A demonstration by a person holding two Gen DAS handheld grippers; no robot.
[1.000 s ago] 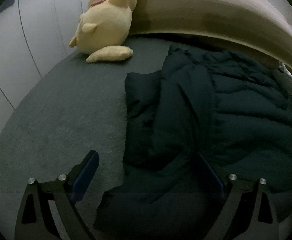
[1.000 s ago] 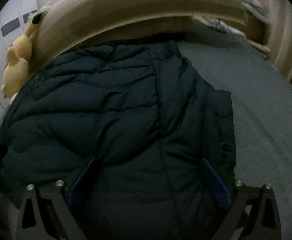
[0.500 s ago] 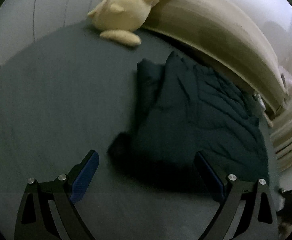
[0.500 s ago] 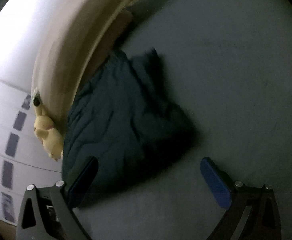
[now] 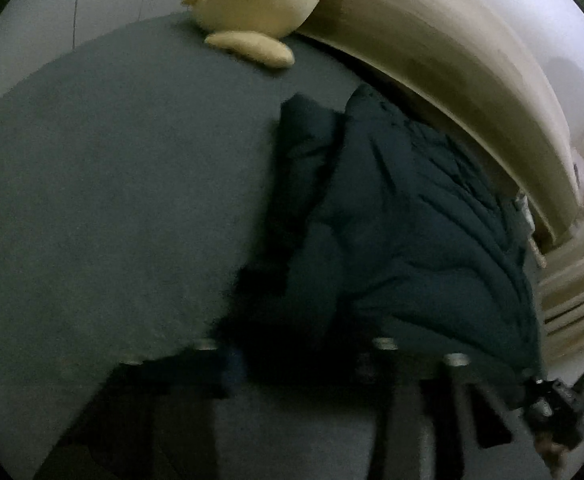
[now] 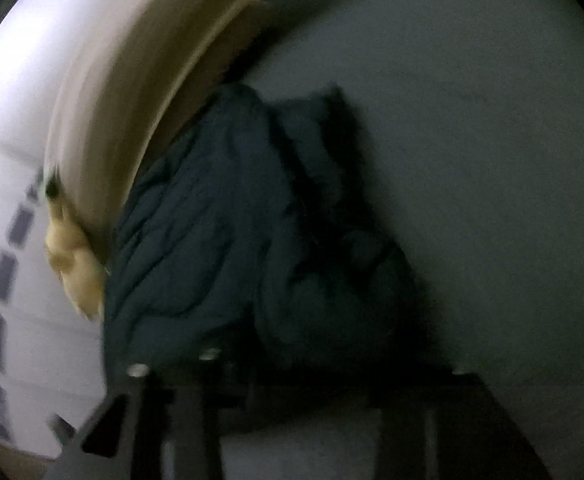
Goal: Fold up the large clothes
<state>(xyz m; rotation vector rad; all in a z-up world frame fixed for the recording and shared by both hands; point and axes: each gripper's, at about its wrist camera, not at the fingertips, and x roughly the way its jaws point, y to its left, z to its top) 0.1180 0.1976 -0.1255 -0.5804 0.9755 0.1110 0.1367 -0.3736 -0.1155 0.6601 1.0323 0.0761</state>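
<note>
A dark puffy jacket (image 5: 412, 220) lies folded on the grey bed cover (image 5: 112, 180), against the wooden headboard (image 5: 452, 80). At the bottom of the left wrist view my left gripper (image 5: 296, 356) is dark and blurred. Its jaws are closing and the jacket's near left corner fills the gap between them. In the right wrist view the jacket (image 6: 212, 240) bunches up at its near right edge. There my right gripper (image 6: 332, 364) is closing too, with fabric between its jaws.
A yellow plush toy (image 5: 260, 0) leans on the headboard at the far left of the bed and also shows as a plush toy (image 6: 72, 264) in the right wrist view. White wardrobe doors (image 6: 4, 280) stand beyond it. Bare grey cover (image 6: 472, 140) stretches to the right.
Both pairs of jaws have gone from wide open to narrow, with the jacket's near corners now between them. Both views have rolled and shifted along the jacket's near edge.
</note>
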